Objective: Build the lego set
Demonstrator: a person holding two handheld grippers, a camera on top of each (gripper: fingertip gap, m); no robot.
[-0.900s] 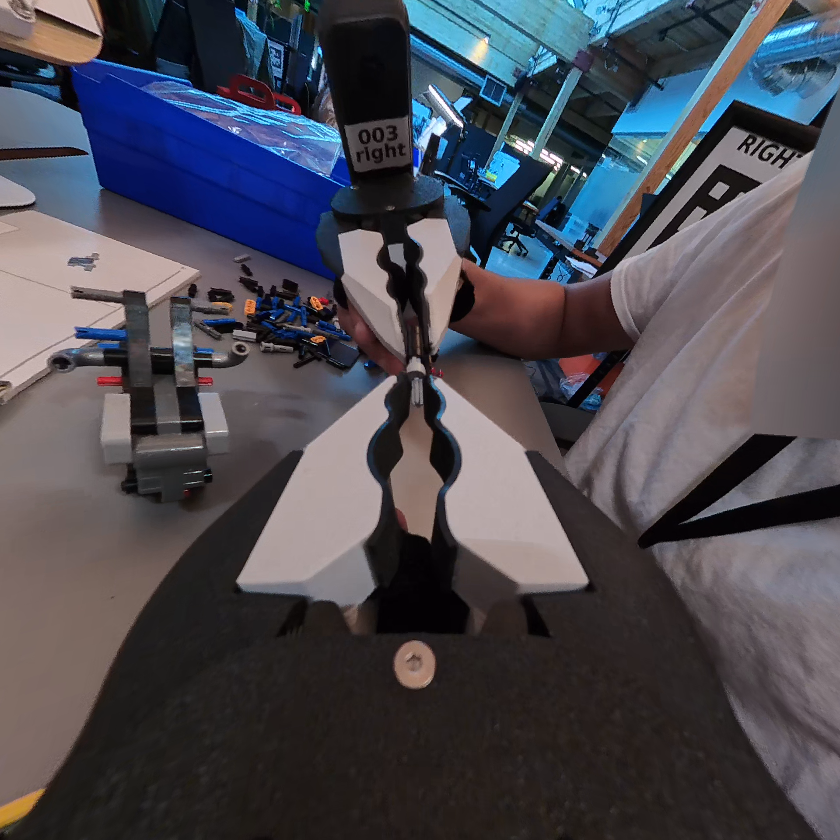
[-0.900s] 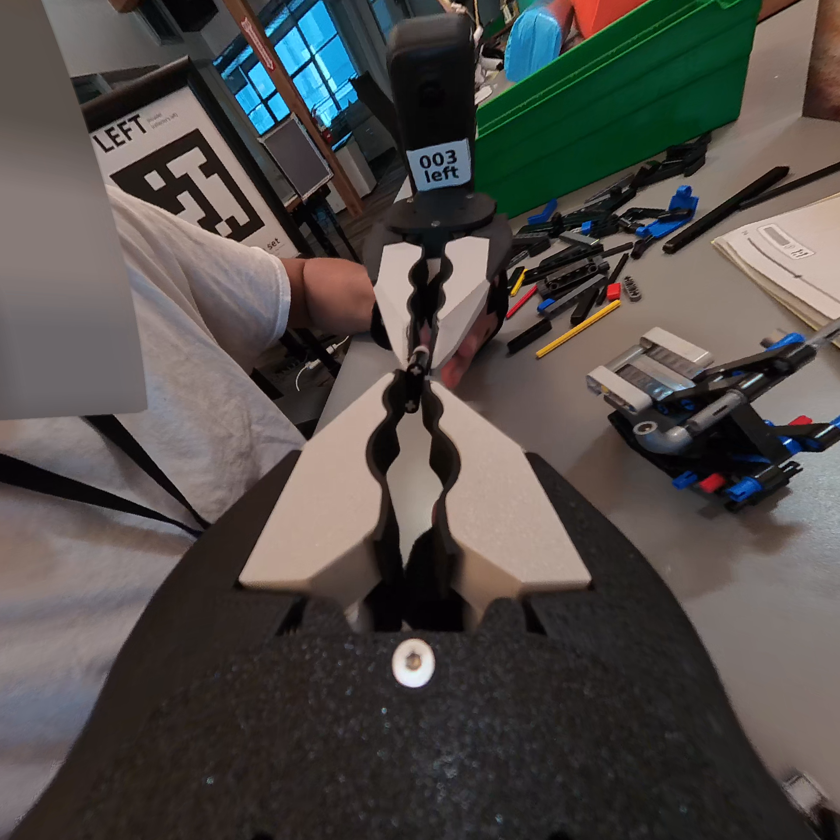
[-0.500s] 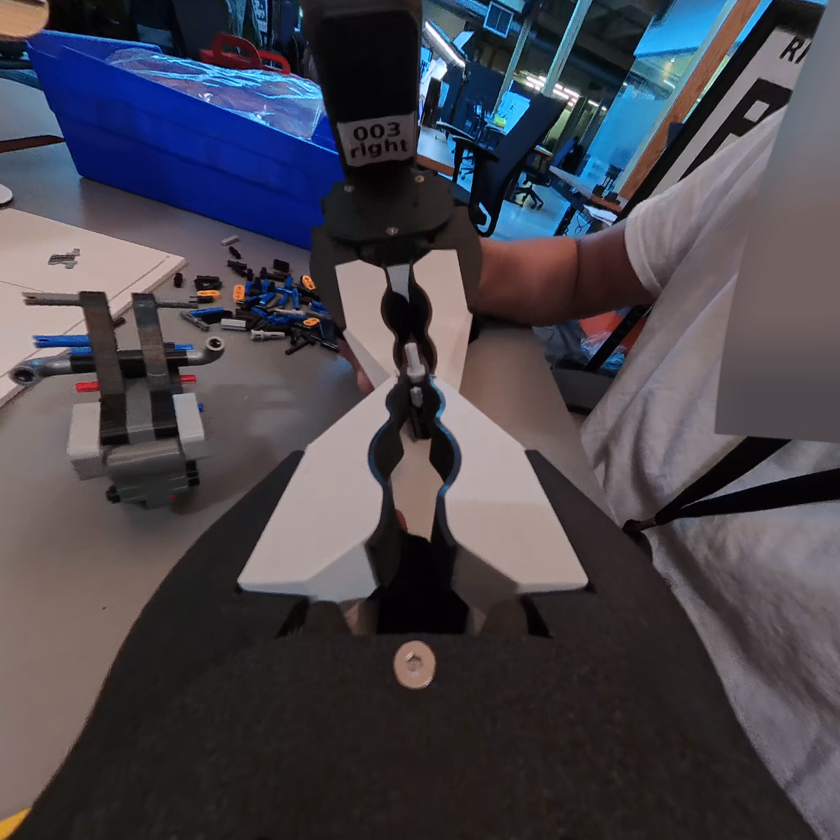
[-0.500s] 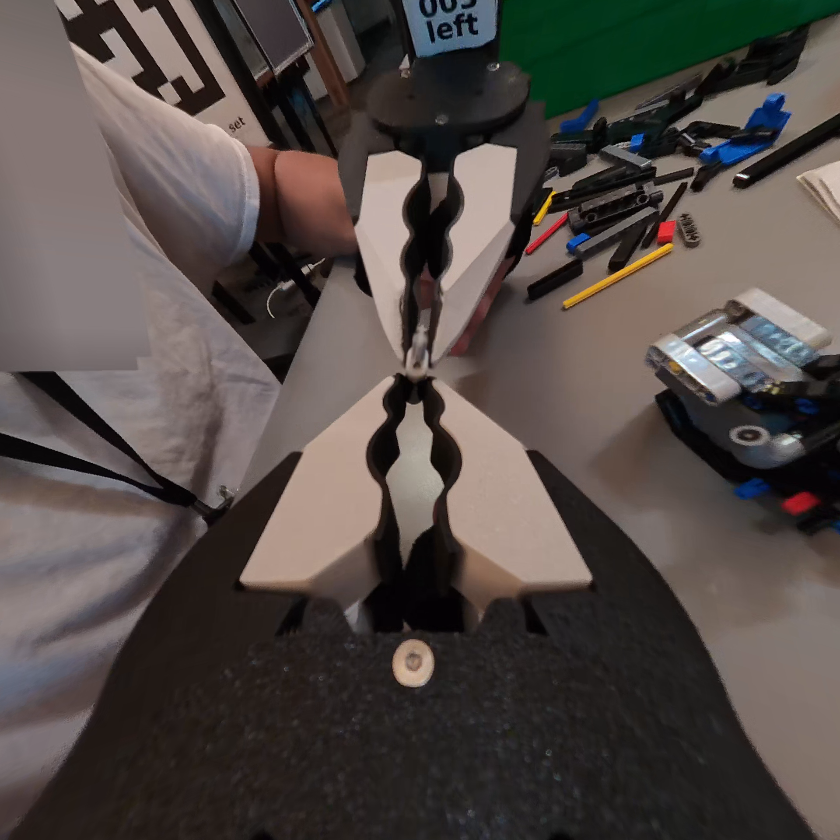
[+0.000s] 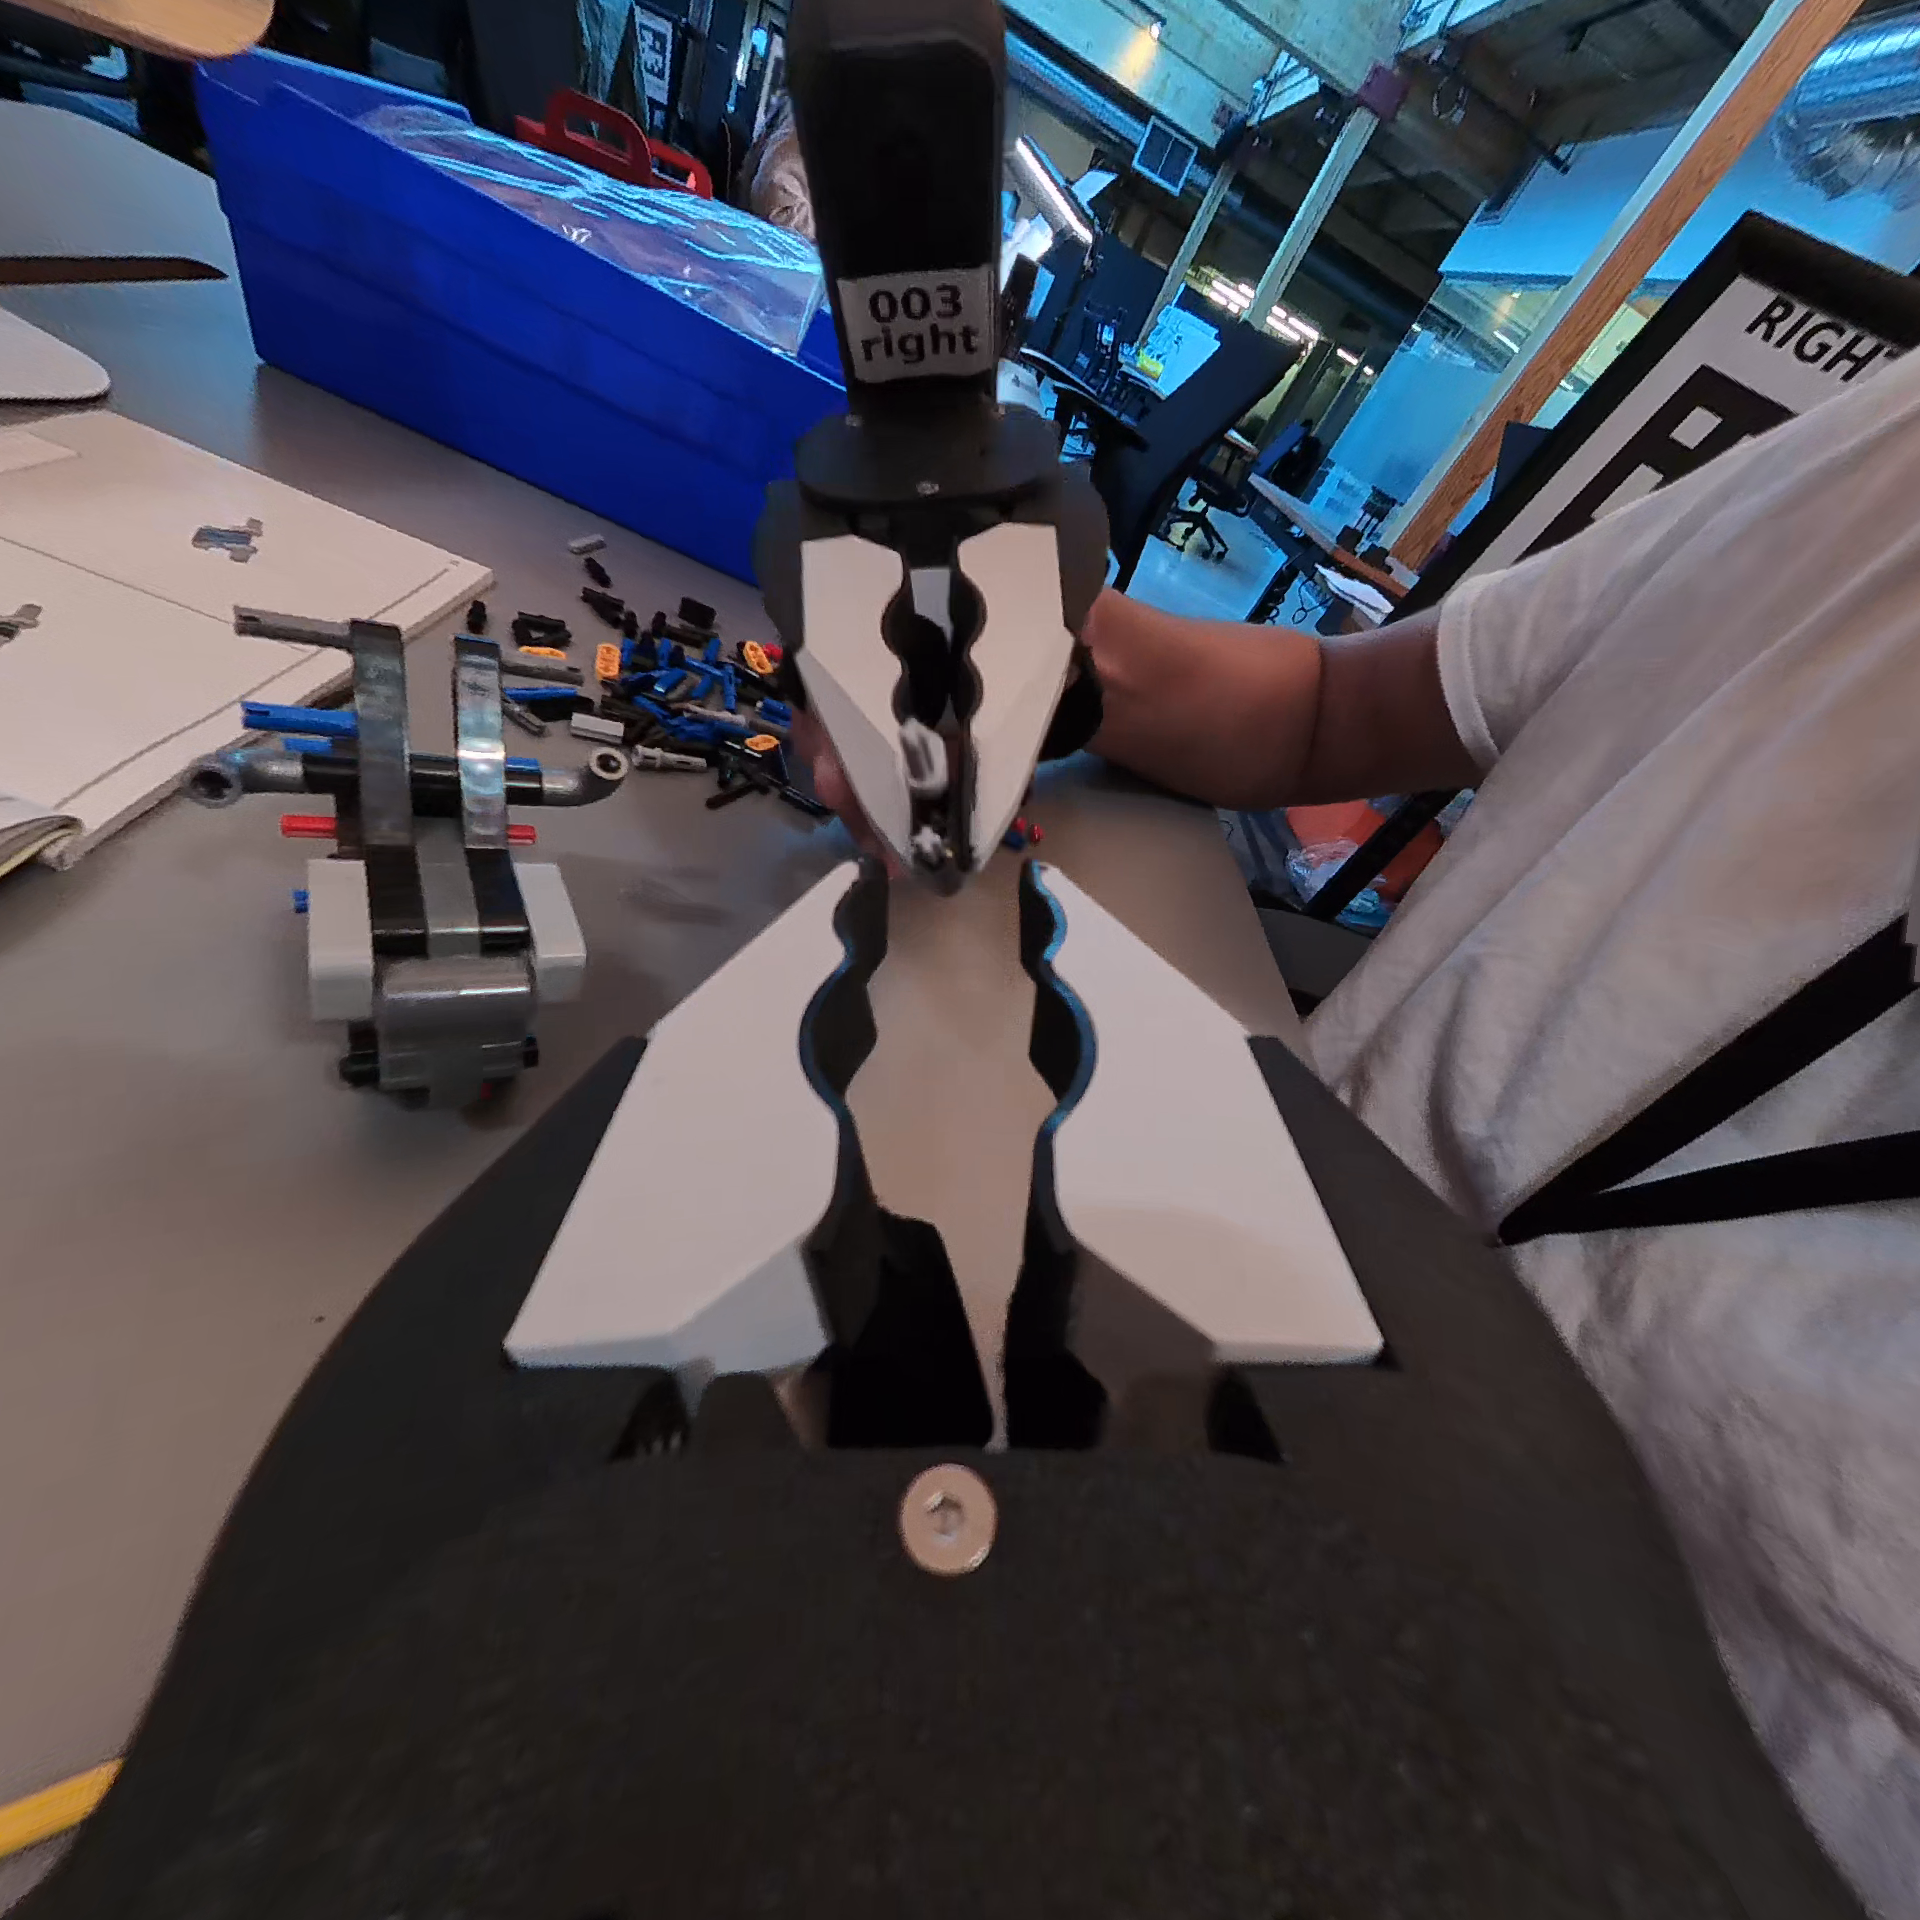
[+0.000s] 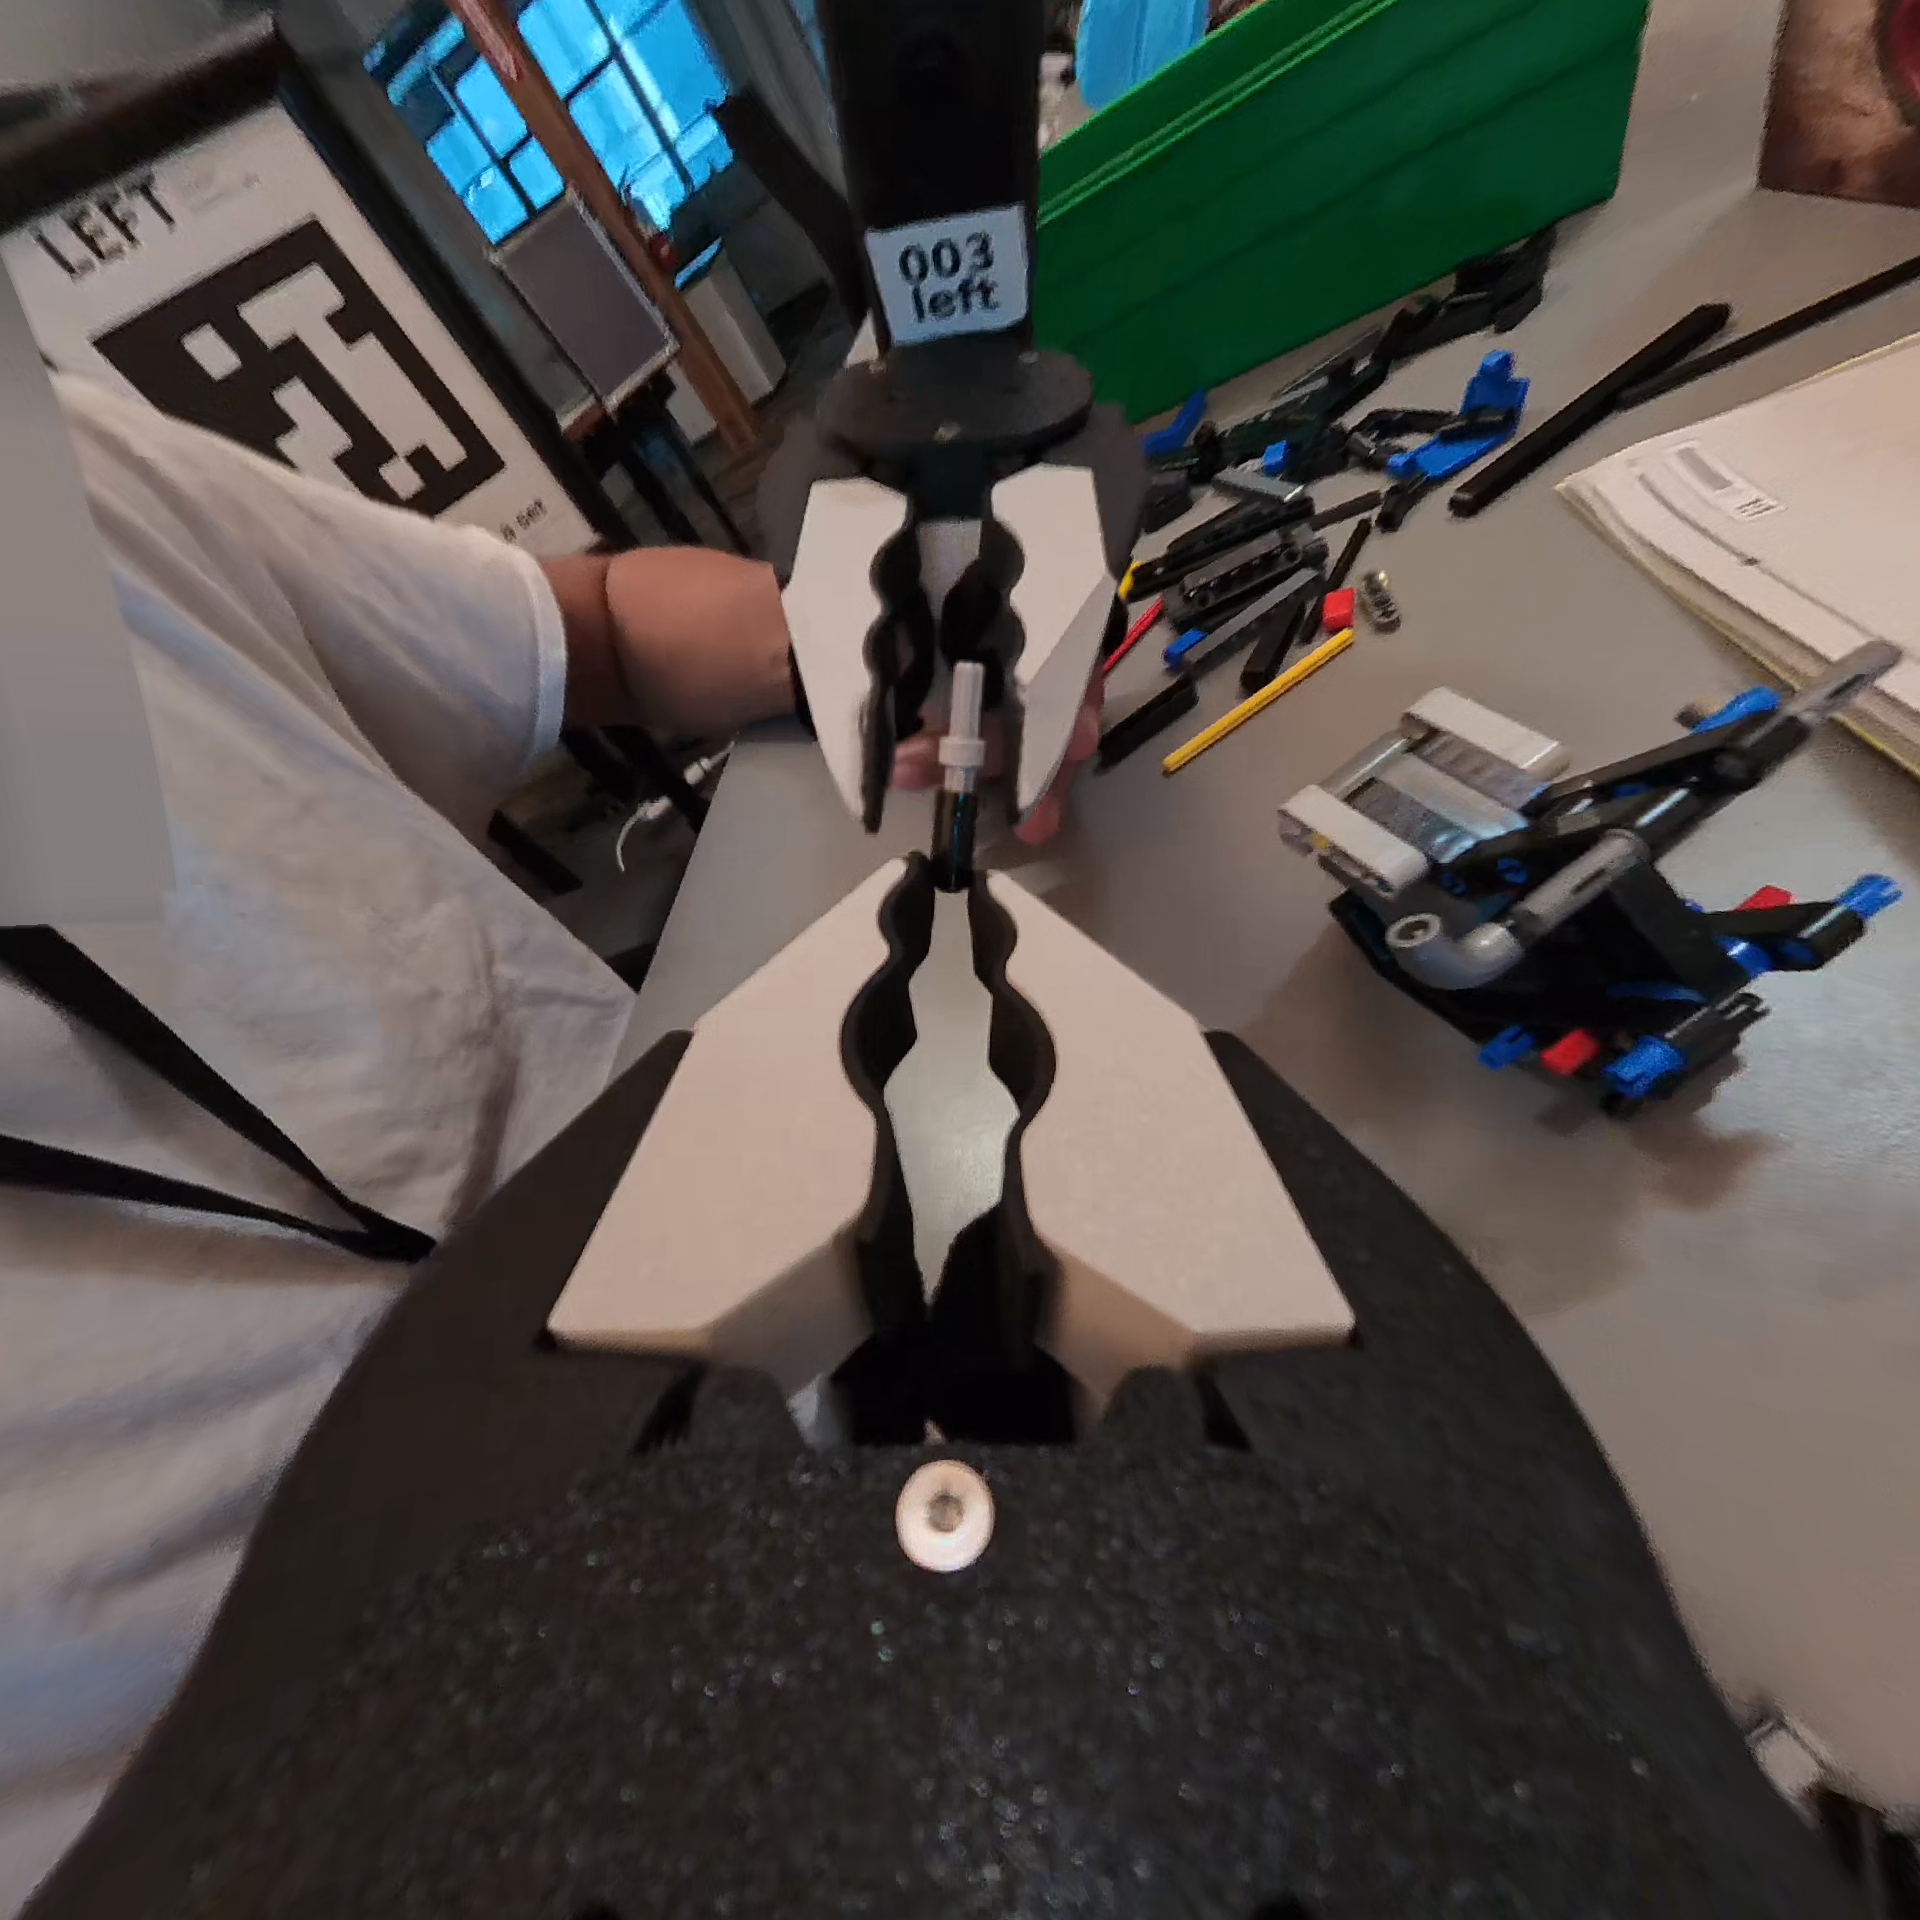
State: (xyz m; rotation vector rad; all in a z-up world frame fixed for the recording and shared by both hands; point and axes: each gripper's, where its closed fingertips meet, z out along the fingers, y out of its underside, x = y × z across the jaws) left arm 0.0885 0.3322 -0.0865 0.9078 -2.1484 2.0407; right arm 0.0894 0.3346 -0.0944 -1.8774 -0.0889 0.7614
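Observation:
My right gripper (image 6: pixel 951 881) is shut on a small black pin with a white connector (image 6: pixel 958 743) on its far end. The piece sticks out from the tips toward my left gripper. My left gripper (image 5: pixel 951 875) is open, with its fingers on either side of the piece and not gripping it. It shows opposite in the right wrist view (image 6: pixel 945 816). The right gripper (image 5: pixel 940 868) and the white connector (image 5: pixel 920 750) show in the left wrist view. The partly built lego model (image 5: pixel 436 883) stands on the grey table, and it also shows in the right wrist view (image 6: pixel 1558 883).
Loose lego pieces (image 5: pixel 665 686) lie behind the model by a blue bin (image 5: pixel 499 312). More pieces (image 6: pixel 1299 540) lie by a green bin (image 6: pixel 1299 208). An instruction booklet (image 5: pixel 156 644) lies on the table and shows in the other view (image 6: pixel 1787 540). A person in a white shirt (image 5: pixel 1662 831) stands close by. My left and right fingertips are right by each other.
Both grippers were shut tip to tip on the small piece. My left gripper has now opened and let go. The right gripper still holds the piece.

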